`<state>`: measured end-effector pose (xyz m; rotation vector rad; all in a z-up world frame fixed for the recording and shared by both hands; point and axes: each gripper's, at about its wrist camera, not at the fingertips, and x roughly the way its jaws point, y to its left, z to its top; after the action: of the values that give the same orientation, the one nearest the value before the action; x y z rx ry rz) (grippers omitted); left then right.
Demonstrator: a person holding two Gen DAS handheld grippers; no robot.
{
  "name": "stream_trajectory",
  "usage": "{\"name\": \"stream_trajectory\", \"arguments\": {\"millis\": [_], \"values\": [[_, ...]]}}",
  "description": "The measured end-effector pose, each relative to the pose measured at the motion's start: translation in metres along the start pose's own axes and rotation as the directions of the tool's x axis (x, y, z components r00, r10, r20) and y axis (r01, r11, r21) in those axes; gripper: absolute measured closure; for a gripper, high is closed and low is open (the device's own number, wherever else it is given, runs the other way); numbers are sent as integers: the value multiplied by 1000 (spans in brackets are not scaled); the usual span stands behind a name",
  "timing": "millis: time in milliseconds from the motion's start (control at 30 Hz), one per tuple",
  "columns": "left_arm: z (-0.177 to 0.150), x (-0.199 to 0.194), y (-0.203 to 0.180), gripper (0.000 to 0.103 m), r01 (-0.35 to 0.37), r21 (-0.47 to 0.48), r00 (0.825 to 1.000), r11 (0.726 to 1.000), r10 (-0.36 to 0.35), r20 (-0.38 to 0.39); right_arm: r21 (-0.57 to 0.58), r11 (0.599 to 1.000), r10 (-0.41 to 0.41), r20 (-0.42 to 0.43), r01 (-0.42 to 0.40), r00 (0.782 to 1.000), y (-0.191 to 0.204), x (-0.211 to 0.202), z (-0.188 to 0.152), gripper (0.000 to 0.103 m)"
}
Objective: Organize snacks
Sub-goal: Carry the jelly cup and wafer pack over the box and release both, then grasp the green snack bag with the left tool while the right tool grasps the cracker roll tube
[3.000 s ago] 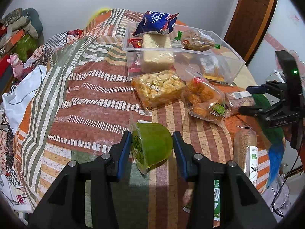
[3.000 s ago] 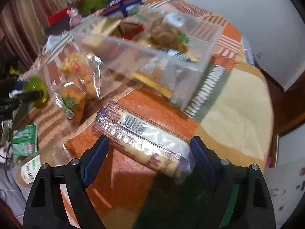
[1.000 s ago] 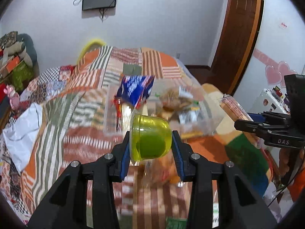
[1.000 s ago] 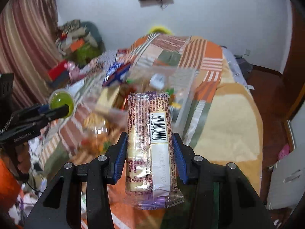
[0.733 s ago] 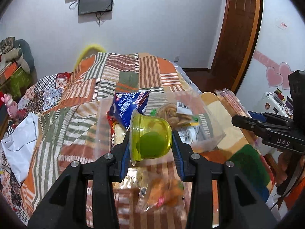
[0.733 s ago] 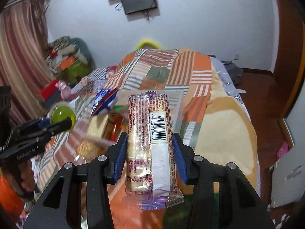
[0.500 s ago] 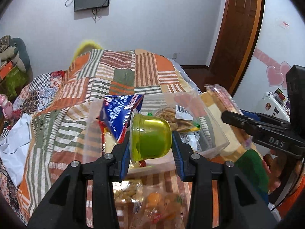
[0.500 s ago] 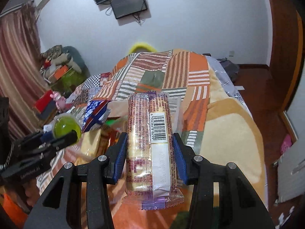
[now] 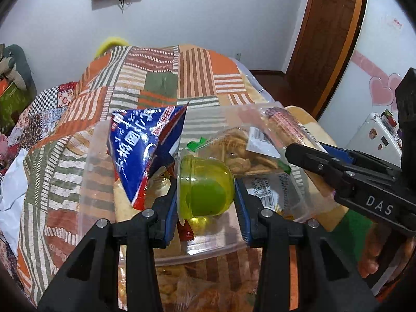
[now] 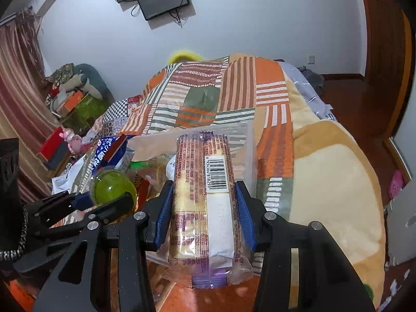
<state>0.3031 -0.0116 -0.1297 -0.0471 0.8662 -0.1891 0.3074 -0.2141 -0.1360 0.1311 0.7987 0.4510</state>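
White capitals "DAS" stand on the black body of the right claw (image 9: 306, 153), at the right of the left wrist view. The blue snack bag (image 9: 145, 145) left of it carries large white Chinese characters, seen upside down and not clear enough to spell out. The biscuit roll (image 10: 205, 208) bears a barcode label numbered 6 934364 818299; its other print is too small to read.

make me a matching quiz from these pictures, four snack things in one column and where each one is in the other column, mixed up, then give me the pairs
1. round green jelly cup
2. long cracker pack with a barcode
3. blue foil snack bag
4. clear plastic storage bin

A. standing in the bin
B. on the patchwork blanket
C. in the left gripper
D. in the right gripper

Pairs: 1-C, 2-D, 3-A, 4-B
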Motion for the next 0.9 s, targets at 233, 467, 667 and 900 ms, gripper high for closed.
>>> {"name": "stream_trajectory", "arguments": {"millis": [233,467,667,900], "values": [[-4,9,5,63,22,-38,998,999,-24,-56,-25,999,-24,-16,23,1000,5,0,-2,56],[-2,-25,-3,50,1,2,1000,1000,-1,22,-70,996,-56,22,57,998,14,-24,-5,33],[-10,-68,-9,34,-19,33,997,999,17,82,-106,993,-55,50,60,997,23,-53,-12,27],[-42,-112,-5,21,-11,24,996,1000,8,90,-120,992,-29,37,33,999,36,-79,-42,19]]}}
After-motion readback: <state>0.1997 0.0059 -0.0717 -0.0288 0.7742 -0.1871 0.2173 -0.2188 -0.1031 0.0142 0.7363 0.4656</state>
